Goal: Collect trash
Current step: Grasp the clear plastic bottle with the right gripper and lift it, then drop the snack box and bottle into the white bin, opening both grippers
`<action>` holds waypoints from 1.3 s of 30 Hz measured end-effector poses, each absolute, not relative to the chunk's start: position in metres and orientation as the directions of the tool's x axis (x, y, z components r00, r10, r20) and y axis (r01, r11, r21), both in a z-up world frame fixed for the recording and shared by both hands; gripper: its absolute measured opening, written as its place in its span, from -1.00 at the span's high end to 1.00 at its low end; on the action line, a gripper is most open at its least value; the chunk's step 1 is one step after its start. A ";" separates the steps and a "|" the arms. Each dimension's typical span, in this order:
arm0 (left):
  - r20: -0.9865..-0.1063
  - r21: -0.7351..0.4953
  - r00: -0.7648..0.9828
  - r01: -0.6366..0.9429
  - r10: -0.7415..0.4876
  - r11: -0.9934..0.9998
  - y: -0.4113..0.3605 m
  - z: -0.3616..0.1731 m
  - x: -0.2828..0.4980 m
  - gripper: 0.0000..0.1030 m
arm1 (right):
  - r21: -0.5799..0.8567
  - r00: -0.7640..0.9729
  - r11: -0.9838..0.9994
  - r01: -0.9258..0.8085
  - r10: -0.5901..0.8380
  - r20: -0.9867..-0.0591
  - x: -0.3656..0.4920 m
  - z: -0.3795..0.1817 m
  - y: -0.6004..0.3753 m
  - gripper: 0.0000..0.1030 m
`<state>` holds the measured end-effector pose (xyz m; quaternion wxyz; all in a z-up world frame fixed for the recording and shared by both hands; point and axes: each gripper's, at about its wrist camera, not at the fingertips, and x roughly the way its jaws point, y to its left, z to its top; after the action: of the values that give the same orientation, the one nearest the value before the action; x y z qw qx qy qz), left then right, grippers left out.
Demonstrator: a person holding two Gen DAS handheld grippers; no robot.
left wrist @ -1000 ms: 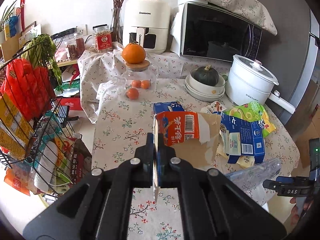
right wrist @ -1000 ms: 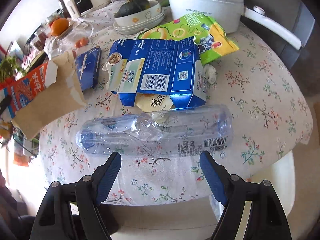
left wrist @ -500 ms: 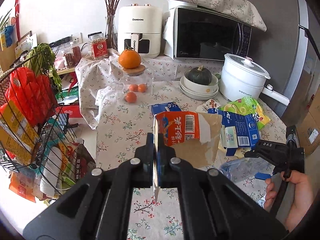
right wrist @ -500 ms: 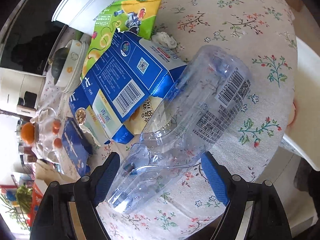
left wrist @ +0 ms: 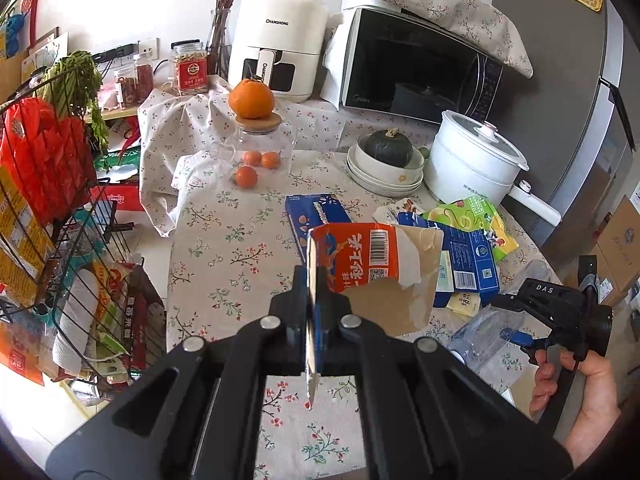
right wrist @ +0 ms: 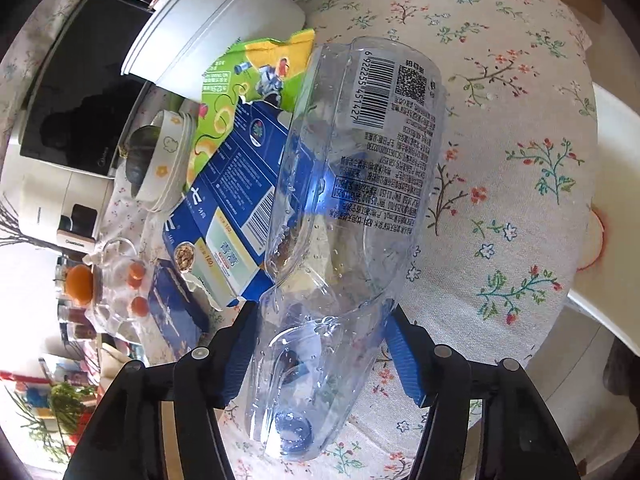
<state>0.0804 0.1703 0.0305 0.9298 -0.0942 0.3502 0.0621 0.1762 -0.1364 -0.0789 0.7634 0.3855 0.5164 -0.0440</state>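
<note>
The left gripper (left wrist: 314, 312) is pressed together on a torn orange carton (left wrist: 372, 264) — a flattened piece with white lettering and a barcode on its printed face and bare brown card where it is ripped. The carton stands on edge between the pads and juts up and to the right, held clear of the floral tablecloth (left wrist: 224, 248).

The right gripper (right wrist: 320, 344) sits around a clear plastic bottle (right wrist: 360, 184), its jaws having just been closing. The blue pads lie against the bottle's crumpled shoulder on both sides, the neck end toward the camera and the base pointing away over the cloth. The bottle looks empty and dented, with droplets inside and a barcode, a square code and small black text printed on its wall. In the left wrist view a hand (left wrist: 576, 396) holds that gripper at the table's right edge, the bottle (left wrist: 488, 332) under it.

More trash lies on the cloth beside the bottle — a flattened blue box (right wrist: 232, 184), partly under the bottle, a green snack bag (right wrist: 248, 72) tucked behind it near the white pot (right wrist: 216, 24), and a smaller blue box (left wrist: 316, 212) toward the middle of the table.
</note>
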 end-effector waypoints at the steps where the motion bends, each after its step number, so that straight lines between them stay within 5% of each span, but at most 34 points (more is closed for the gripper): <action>1: -0.665 -0.143 0.746 -0.175 0.036 0.974 0.168 0.030 0.081 0.94 | 0.544 0.474 0.708 0.450 0.326 -0.818 0.175 -0.071 -0.141 -0.21; 16: -0.670 -0.189 0.731 -0.002 -0.128 0.982 0.087 0.033 0.092 0.94 | 0.404 0.587 0.853 0.331 0.149 -0.796 0.132 -0.002 -0.244 -0.21; 39: -0.725 -0.096 0.601 0.396 -0.336 0.913 -0.106 -0.005 0.083 0.94 | 0.151 0.629 0.921 0.360 -0.120 -0.768 0.058 0.014 -0.357 -0.23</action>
<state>0.0833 -0.1063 -0.0054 0.8939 0.0374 0.3971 -0.2047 0.0575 -0.3568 0.0142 0.8904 0.1466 0.4094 -0.1348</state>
